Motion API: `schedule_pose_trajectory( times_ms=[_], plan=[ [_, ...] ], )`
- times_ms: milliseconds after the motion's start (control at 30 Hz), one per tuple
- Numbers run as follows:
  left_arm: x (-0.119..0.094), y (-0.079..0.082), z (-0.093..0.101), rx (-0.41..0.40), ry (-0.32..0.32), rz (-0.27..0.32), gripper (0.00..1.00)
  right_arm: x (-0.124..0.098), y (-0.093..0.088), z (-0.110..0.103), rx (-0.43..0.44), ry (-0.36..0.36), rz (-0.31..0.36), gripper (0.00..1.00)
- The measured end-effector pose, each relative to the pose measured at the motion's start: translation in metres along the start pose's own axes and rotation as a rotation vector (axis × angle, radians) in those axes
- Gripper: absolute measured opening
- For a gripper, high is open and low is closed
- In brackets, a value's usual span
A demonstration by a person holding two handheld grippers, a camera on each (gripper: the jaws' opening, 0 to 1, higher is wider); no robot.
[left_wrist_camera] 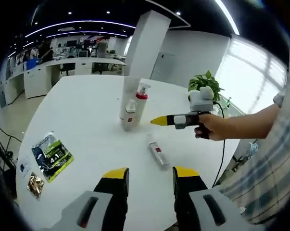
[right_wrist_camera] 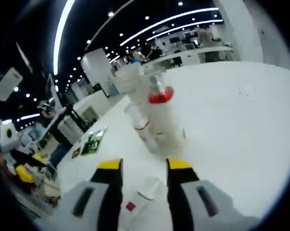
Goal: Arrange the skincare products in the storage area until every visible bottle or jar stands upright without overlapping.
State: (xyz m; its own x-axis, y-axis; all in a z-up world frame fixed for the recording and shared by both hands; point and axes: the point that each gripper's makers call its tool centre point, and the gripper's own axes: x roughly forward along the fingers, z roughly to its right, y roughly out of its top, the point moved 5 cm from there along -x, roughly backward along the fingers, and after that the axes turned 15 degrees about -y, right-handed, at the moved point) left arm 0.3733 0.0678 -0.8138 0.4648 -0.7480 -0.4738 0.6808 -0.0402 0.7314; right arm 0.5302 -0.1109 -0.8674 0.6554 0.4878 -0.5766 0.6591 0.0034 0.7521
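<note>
- A small bottle (left_wrist_camera: 157, 153) lies flat on the white counter (left_wrist_camera: 87, 110), apart from the upright bottles (left_wrist_camera: 133, 107); we judge righting it the step in hand.
- We should close the right tool (right_wrist_camera: 140, 168), jaws spread with the lying bottle (right_wrist_camera: 144, 195) between them, at mid-body, then tip it upright clear of the cluster.
- The left tool (left_wrist_camera: 150, 173), spread and empty, also views two sachets (left_wrist_camera: 51, 154) and a plant (left_wrist_camera: 206, 83).
</note>
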Motion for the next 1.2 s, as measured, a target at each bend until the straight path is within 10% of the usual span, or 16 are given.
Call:
schedule_pose_trajectory(
  times_ms=[600,933,1200],
  plan=[
    [0.097,-0.004,0.006,-0.123,-0.101,-0.216,0.37,-0.102,-0.015,-0.015,0.178,0.018,0.122,0.42],
    [0.13,0.002,0.006,0.068,-0.04,-0.208,0.16,-0.15,-0.024,0.028,0.244,-0.077,0.209,0.41],
    [0.147,-0.01,-0.003,-0.045,0.02,-0.269,0.3,-0.181,-0.034,0.062,0.306,-0.136,0.264,0.41]
  ],
)
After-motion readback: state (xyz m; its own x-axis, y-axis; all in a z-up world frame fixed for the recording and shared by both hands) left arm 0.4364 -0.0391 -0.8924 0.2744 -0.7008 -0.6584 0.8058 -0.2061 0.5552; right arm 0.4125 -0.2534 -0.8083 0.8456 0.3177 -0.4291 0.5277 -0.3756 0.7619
